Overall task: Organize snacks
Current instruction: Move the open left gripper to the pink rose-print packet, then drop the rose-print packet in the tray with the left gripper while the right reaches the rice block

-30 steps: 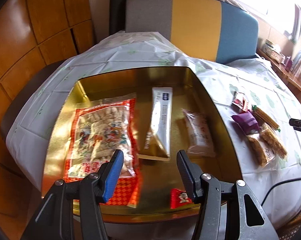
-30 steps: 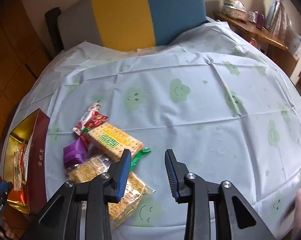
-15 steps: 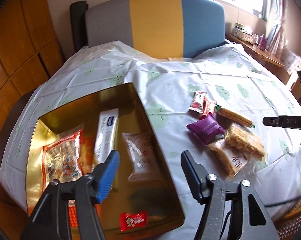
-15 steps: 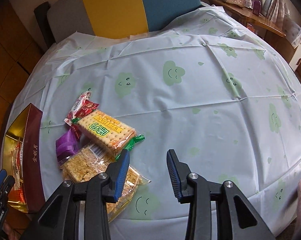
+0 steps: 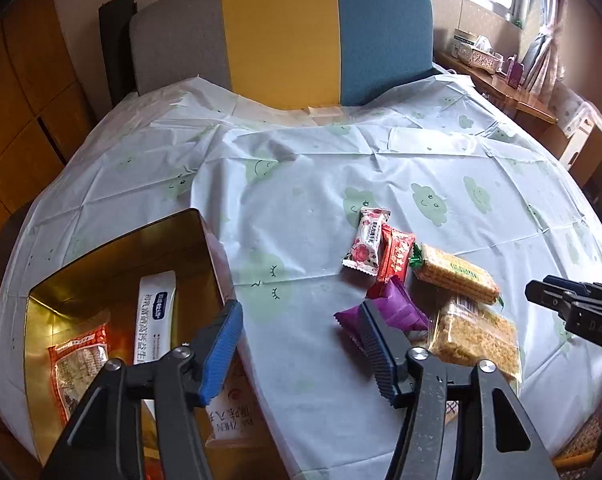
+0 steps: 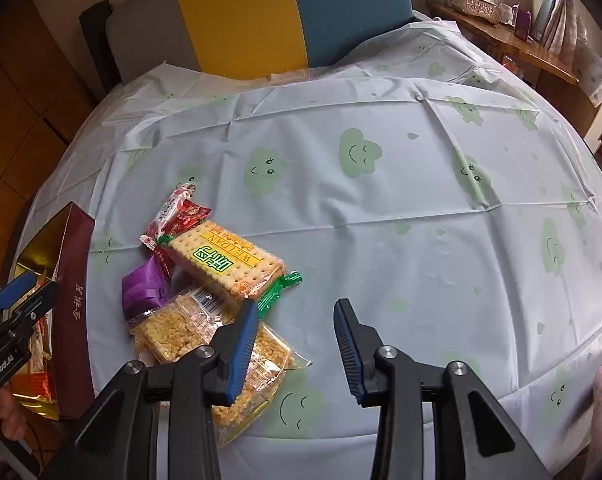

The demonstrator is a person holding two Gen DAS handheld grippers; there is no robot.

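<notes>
A gold-lined box [image 5: 113, 256] with dark red outer walls [image 6: 75, 280] holds several snack packs, among them a white sachet [image 5: 155, 312] and an orange-red pack [image 5: 79, 364]. A loose pile lies on the cloth: purple pack [image 5: 393, 312] [image 6: 145, 286], cracker pack [image 5: 453, 278] [image 6: 225, 264], puffed-rice bar [image 5: 477, 338] [image 6: 189, 328], pink-white candy [image 5: 367, 242], red candy [image 5: 397, 254]. My left gripper [image 5: 301, 344] is open and empty between box and pile. My right gripper [image 6: 297, 344] is open and empty just right of the pile, above the rice bar's end.
A round table under a pale blue cloth with green smiley clouds [image 6: 381, 200]. A grey, yellow and blue chair back [image 5: 285, 36] stands at the far edge. A wooden sideboard with a basket [image 6: 473, 0] is at far right. Wooden panels on the left.
The left gripper has swung right from over the box toward the snack pile. The right gripper has moved slightly closer to the pile. Both stay open.
</notes>
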